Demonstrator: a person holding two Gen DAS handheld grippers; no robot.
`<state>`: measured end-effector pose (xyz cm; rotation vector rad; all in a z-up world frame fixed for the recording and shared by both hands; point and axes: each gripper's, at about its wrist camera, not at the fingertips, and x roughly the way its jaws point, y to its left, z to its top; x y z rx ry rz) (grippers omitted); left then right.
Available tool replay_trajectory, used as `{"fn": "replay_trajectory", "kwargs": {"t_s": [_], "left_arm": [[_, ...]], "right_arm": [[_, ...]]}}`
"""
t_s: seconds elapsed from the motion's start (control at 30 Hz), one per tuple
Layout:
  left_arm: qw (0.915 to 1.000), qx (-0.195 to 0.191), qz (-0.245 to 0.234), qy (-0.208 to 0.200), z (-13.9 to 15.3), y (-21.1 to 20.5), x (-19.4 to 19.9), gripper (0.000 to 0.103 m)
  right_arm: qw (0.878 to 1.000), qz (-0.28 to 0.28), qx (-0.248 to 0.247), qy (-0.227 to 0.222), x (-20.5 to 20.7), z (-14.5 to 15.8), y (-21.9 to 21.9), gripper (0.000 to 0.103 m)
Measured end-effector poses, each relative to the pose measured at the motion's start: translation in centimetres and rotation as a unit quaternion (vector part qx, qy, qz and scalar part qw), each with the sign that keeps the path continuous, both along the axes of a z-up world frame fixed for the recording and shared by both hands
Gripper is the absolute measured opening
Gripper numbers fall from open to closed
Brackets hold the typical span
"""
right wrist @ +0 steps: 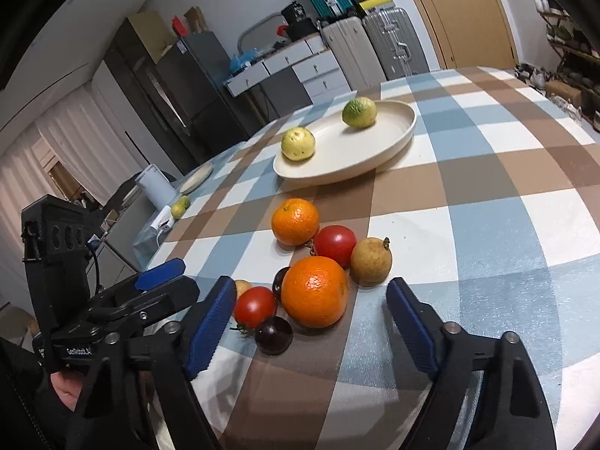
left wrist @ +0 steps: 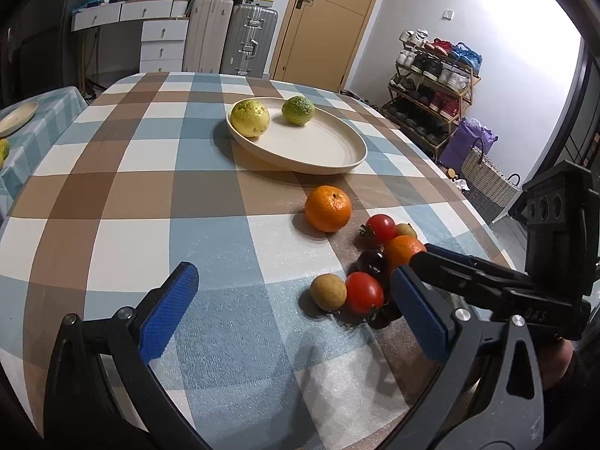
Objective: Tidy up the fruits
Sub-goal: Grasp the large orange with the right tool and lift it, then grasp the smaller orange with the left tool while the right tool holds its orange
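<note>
A cream plate point(left wrist: 318, 150) point(right wrist: 375, 150) on the checked tablecloth holds a yellow fruit point(left wrist: 250, 117) point(right wrist: 298, 144) and a green citrus point(left wrist: 298, 110) point(right wrist: 359, 112). Nearer lie two oranges point(left wrist: 327, 208) point(right wrist: 314, 297), two red tomatoes point(left wrist: 363, 292) point(right wrist: 335, 245), two brown longans point(left wrist: 328, 291) point(right wrist: 371, 261) and dark plums point(right wrist: 273, 335) in a cluster. My left gripper point(left wrist: 296, 315) is open and empty, left of the cluster. My right gripper point(right wrist: 307, 326) is open with the near orange between its fingers, not touching.
Suitcases point(left wrist: 232, 37), a drawer unit and a door stand behind the table. A shoe rack point(left wrist: 435, 75) and a basket point(left wrist: 483, 180) are on the right. A second table on the left holds a plate point(left wrist: 17, 118).
</note>
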<state>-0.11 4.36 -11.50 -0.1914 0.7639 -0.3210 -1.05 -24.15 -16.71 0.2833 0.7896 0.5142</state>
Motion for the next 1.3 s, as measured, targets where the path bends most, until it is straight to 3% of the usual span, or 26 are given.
{"fn": "replay_trajectory", "kwargs": {"t_s": [0.27, 0.3, 0.7, 0.9, 1.3], "left_arm": [[1.0000, -0.003, -0.003, -0.001, 0.2, 0.1, 0.6, 0.102], [1.0000, -0.004, -0.002, 0.000, 0.2, 0.1, 0.6, 0.102], [1.0000, -0.002, -0.007, 0.002, 0.9, 0.0, 2.0, 0.102], [0.9993, 0.006, -0.036, 0.008, 1.3, -1.4, 4.5, 0.102], [0.9936, -0.015, -0.091, 0.065, -0.6, -3.2, 10.4, 0.102]], "right_arm": [[1.000, 0.007, 0.002, 0.029, 0.8, -0.9, 0.2, 0.048], [0.999, 0.009, 0.004, 0.034, 0.9, -1.0, 0.1, 0.041], [0.999, 0.014, 0.029, -0.001, -0.3, -0.1, -0.6, 0.039], [0.999, 0.013, 0.041, -0.028, -0.3, 1.3, -1.7, 0.039], [0.998, 0.000, 0.049, -0.049, 1.5, 3.2, -4.5, 0.039]]}}
